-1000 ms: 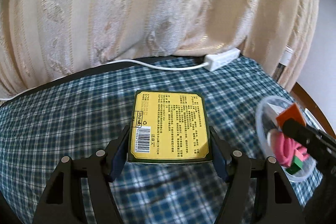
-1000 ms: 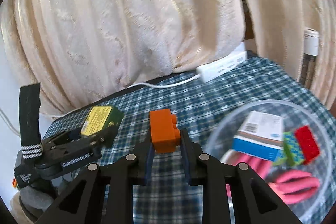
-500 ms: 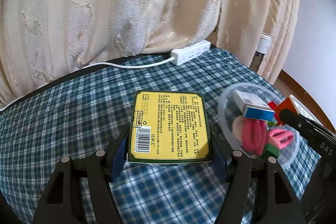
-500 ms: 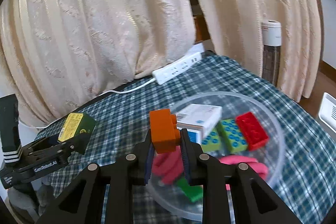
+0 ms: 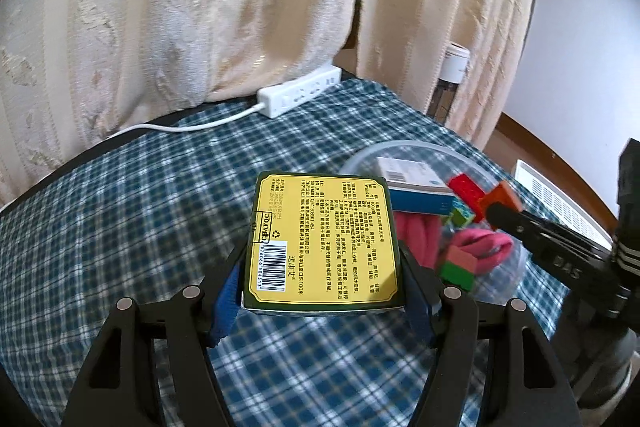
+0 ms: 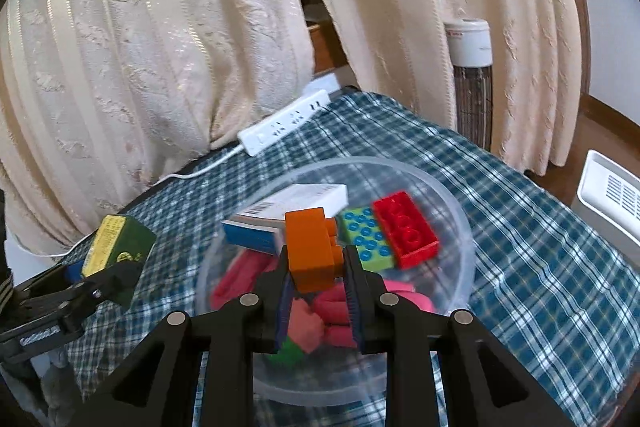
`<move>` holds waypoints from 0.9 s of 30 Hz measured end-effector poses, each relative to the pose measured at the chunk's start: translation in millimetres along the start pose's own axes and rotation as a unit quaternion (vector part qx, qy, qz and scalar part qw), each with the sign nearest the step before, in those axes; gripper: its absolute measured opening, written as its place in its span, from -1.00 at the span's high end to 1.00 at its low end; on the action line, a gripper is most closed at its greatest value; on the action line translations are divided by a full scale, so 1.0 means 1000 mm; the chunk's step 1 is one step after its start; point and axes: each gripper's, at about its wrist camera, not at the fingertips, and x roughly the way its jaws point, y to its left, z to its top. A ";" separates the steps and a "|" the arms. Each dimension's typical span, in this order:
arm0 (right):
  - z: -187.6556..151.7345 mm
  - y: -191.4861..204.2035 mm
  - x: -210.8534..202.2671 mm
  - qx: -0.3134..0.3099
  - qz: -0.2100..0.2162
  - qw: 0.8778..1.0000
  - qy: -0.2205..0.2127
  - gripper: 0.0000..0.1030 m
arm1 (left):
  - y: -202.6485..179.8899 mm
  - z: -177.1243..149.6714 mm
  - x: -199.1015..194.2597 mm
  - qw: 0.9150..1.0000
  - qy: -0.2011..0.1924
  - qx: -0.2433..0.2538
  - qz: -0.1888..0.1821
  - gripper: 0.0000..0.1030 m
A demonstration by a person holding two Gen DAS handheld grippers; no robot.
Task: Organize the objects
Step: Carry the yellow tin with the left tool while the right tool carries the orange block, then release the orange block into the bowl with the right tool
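Gripping a yellow-faced green box w/ your left gripper, you've got both pads pressed on its long sides, barcode end nearest the cam, box held clear above the blue plaid cloth. Your right gripper is clamped tight on an orange brick, jaws nearly together, brick sticking up btwn the fingertips and hanging over the clear plastic bowl. Bowl sits just right of the box in the left view, near rim under your right fingers, far rim toward the curtain. Inside: pink looped pieces, a green block low at the near side, a blue-and-white carton leaning across the back, a green studded brick touching a red brick on the right. Open cloth lies left of and beyond the box, w/ more bare cloth right of the bowl out to the table edge. Further back, a white power strip lies at the far edge, cord running left along the cloth's border. Cream curtains hang right behind it, closing off that side. A white-topped cylinder stands off the far right corner, a white vented unit beyond the right edge.
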 end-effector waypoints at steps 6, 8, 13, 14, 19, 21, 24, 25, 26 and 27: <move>-0.001 -0.012 0.008 0.004 -0.005 1.000 0.011 0.52 | -0.019 0.001 0.004 1.000 0.004 0.016 -0.014 -0.35; -0.001 -0.015 0.010 0.003 -0.006 1.000 0.013 0.52 | -0.024 0.001 0.006 1.000 0.006 0.020 -0.017 -0.35; -0.001 -0.020 0.014 0.003 -0.008 1.000 0.017 0.52 | -0.033 0.002 0.012 0.999 0.011 0.026 -0.025 -0.35; 0.000 -0.022 0.015 0.004 -0.009 1.000 0.018 0.52 | -0.035 0.003 0.013 0.999 0.012 0.028 -0.026 -0.35; 0.000 -0.028 0.016 0.011 -0.009 1.000 0.019 0.52 | -0.045 0.004 0.018 0.999 0.018 0.036 -0.034 -0.35; 0.000 -0.030 0.015 0.010 -0.016 1.000 0.016 0.51 | -0.049 0.004 0.019 0.998 0.019 0.039 -0.036 -0.35; 0.001 -0.033 0.013 0.010 -0.019 1.000 0.012 0.50 | -0.055 0.006 0.022 0.998 0.021 0.044 -0.040 -0.35; 0.002 -0.034 0.012 0.011 -0.019 1.000 0.012 0.50 | -0.057 0.006 0.023 0.998 0.021 0.045 -0.041 -0.35; 0.002 -0.035 0.012 0.012 -0.020 1.000 0.011 0.50 | -0.058 0.006 0.023 0.998 0.022 0.047 -0.041 -0.35; 0.002 -0.035 0.012 0.013 -0.020 1.000 0.010 0.48 | -0.060 0.006 0.025 0.998 0.023 0.048 -0.042 -0.35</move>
